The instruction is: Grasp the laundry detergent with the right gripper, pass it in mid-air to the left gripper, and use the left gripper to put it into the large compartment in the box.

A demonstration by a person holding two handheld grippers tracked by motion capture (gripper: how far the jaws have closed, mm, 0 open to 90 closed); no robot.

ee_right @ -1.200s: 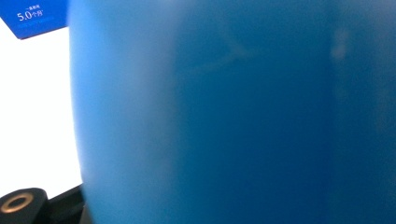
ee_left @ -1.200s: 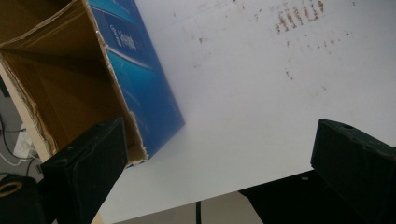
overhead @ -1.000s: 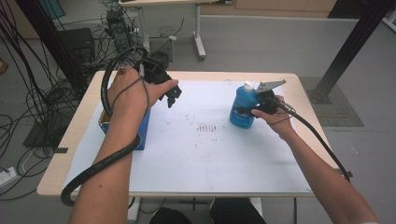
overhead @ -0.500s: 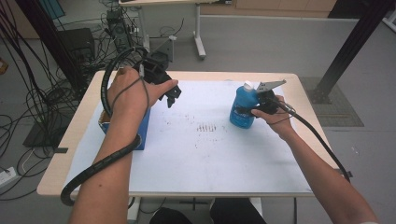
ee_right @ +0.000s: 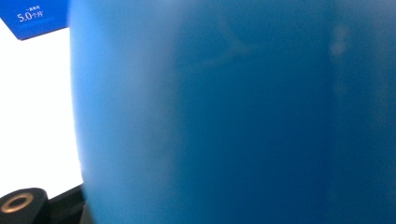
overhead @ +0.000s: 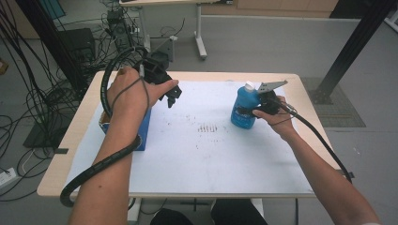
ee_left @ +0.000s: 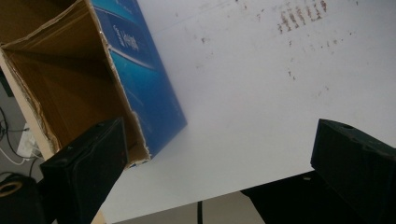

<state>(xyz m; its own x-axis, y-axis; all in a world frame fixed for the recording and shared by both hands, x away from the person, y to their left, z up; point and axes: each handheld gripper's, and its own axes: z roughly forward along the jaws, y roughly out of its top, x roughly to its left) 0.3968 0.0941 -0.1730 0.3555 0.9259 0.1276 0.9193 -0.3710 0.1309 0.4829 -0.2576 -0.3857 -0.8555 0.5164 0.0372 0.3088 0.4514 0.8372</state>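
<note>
table (overhead: pixel 197 154) carries the whole job, its white sheet smudged with dark marks at the centre. blue carton (overhead: pixel 141 129) stands on the side of those marks where the left arm reaches in, its top open and its brown inside bare in the left gripper view. blue bottle (overhead: pixel 245 108) with a white cap stands upright on the sheet on the far side of the marks from the carton, well apart from it.

right tongs (overhead: pixel 251 112) are clenched on the bottle's body from the side. left tongs (overhead: pixel 172 97) hang released above the carton's edge, jaws wide apart with nothing between them.

judging from this, the step in hand is the grasp on the bottle, made but not yet lifted. the next move likely calls for a straight lift, then a carry over the marks to the carton's open mouth.

against the earlier frame nothing differs: both hands, bottle and carton sit as they did.
</note>
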